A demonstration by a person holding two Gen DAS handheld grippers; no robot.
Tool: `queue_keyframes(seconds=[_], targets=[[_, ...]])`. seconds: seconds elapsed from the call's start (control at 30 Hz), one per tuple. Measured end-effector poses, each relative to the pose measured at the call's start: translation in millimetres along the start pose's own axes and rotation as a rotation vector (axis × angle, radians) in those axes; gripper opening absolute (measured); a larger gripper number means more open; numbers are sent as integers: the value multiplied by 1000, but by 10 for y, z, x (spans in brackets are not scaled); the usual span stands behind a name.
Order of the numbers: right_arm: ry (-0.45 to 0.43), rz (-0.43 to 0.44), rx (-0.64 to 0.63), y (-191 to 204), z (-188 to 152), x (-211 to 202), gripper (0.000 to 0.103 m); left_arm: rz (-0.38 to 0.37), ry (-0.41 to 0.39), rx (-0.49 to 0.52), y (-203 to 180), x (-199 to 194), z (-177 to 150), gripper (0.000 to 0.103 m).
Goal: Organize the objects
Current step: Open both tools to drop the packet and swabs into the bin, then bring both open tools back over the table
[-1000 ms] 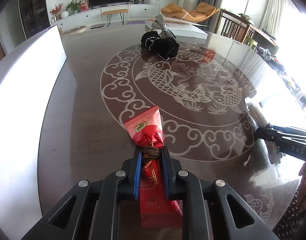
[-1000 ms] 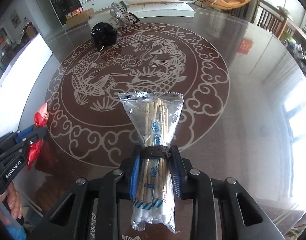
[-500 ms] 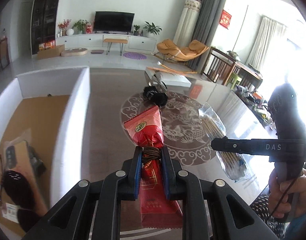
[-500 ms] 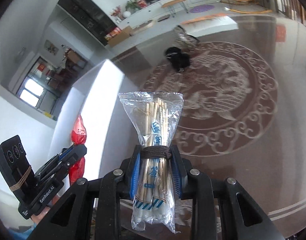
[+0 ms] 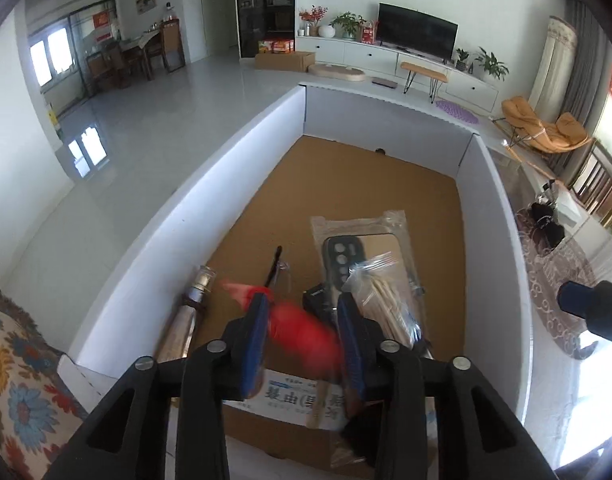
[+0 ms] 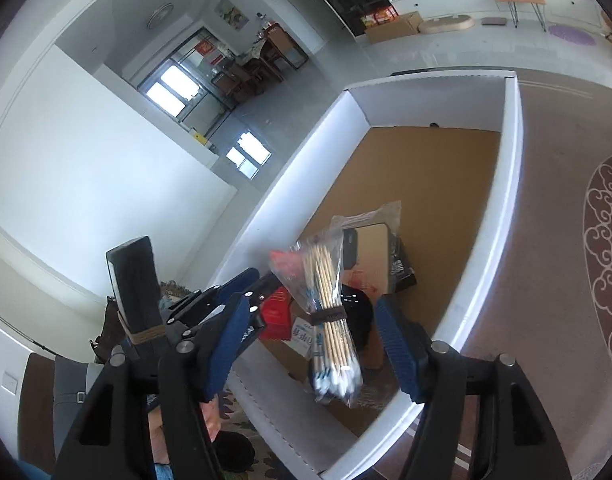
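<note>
Both grippers have swung off the patterned worktop and now hang over the white-walled box, each set of fingers just spread apart after a second of carrying.

The left gripper stands roughly half open with the red packet blurred between its blue pads, apparently slipping free rather than held. The right gripper is parted wider; its bag of cotton swabs, bound by a brown band, floats in the gap clear of both pads, seemingly in mid-drop.

Releasing from above looks deliberate: the walls are tall, so dropping spares the fingers a descent between them. Both items are over the box's near end, where the brown floor is already crowded with a packaged phone case, a metal cylinder by the left wall, a printed carton and some dark items. The far half of the floor lies bare, leaving ample room for later items.

The two grippers sit close side by side above the near rim, the tightest spot here; lifting straight up before parting seems the safest exit. Dark accessories wait on the worktop beyond the right wall.
</note>
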State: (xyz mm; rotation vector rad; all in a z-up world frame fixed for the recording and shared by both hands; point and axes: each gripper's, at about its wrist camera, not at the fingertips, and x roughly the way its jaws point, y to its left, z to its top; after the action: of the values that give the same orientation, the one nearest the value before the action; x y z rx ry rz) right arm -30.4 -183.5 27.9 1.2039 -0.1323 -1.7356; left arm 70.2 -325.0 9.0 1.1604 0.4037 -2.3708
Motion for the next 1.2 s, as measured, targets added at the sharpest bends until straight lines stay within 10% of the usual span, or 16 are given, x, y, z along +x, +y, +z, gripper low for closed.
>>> queue_keyframes(seconds=[0.07, 0.17, 0.43, 0.63, 1.2], targets=[[-62, -130, -30, -184, -95, -160, 77, -49, -22, 3, -179, -30, -46, 74], [-178, -385, -35, -638, -301, -506, 96, -140, -54, 77, -676, -122, -80, 78], [-209, -986, 185, -2411, -1221, -1190, 98, -532, 68, 304, -2485, -211, -751, 99], [-277, -1018, 327, -2848, -1623, -1701, 98, -393, 91, 420, -3228, 419, -1109, 99], [-250, -1020, 339, -2912, -1606, -1633, 98, -233, 49, 436, -3458, 971, -988, 102]])
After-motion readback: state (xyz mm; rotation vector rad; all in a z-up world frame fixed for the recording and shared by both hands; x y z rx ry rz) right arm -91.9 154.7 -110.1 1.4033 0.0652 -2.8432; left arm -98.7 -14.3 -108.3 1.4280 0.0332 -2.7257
